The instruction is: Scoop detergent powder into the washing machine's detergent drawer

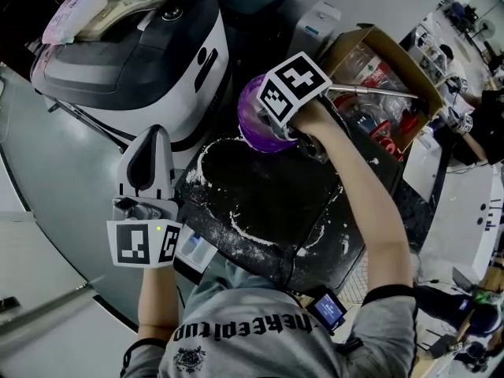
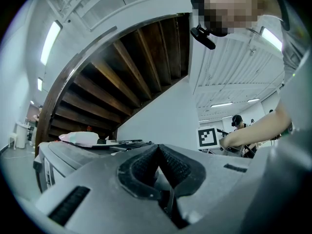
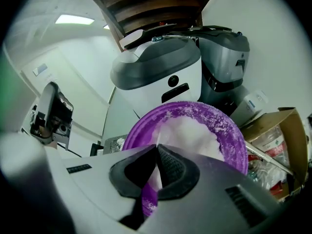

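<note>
Right gripper (image 3: 157,147) is clamped on a thin white handle (image 3: 155,175), the scoop's as we read it, dipped into the powder (image 3: 195,130) heaped in the purple bowl (image 1: 253,116). That bowl sits at the table's (image 1: 276,187) far edge, beside the washing machine (image 1: 197,77). We should lift level and slowly; spilled powder (image 1: 236,223) already rings the tabletop, and no drawer shows. Left gripper (image 2: 158,147) hangs closed and empty off the left edge.

Left gripper (image 2: 157,147), right gripper (image 3: 157,147): grey shells, black-and-white marker cubes (image 1: 293,85). T-shirt (image 1: 236,349): grey, printed lettering, black-trimmed short sleeves.
</note>
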A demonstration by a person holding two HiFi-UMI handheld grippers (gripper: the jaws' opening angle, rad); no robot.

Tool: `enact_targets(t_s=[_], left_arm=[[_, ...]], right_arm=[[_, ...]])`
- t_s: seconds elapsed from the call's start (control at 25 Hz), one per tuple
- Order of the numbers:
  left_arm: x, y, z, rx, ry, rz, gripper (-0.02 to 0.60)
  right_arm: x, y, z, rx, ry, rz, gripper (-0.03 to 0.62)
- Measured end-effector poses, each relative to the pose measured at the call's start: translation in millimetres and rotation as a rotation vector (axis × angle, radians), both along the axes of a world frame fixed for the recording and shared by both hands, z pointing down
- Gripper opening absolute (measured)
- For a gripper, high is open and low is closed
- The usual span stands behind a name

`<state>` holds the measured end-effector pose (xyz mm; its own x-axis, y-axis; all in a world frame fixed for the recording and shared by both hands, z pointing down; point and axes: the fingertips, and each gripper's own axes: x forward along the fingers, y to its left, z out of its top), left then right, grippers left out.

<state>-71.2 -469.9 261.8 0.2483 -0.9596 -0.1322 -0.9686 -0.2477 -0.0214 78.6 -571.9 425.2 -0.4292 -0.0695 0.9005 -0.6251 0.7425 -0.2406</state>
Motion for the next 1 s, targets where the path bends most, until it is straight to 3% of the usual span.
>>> enact_targets(t_s=[0.64, 1.0], left_arm=[[-1.6, 10.8, -2.9, 0.018, 0.003, -0.001, 0.003], [-4.1, 23.8, -8.7, 0.032, -0.004, -0.003, 0.003]], right_arm=[[-2.8, 26.0, -11.6, -0.144, -0.123, 0.031, 0.006], [1.3, 31.7, -16.2, -0.118, -0.178, 0.093, 0.006]])
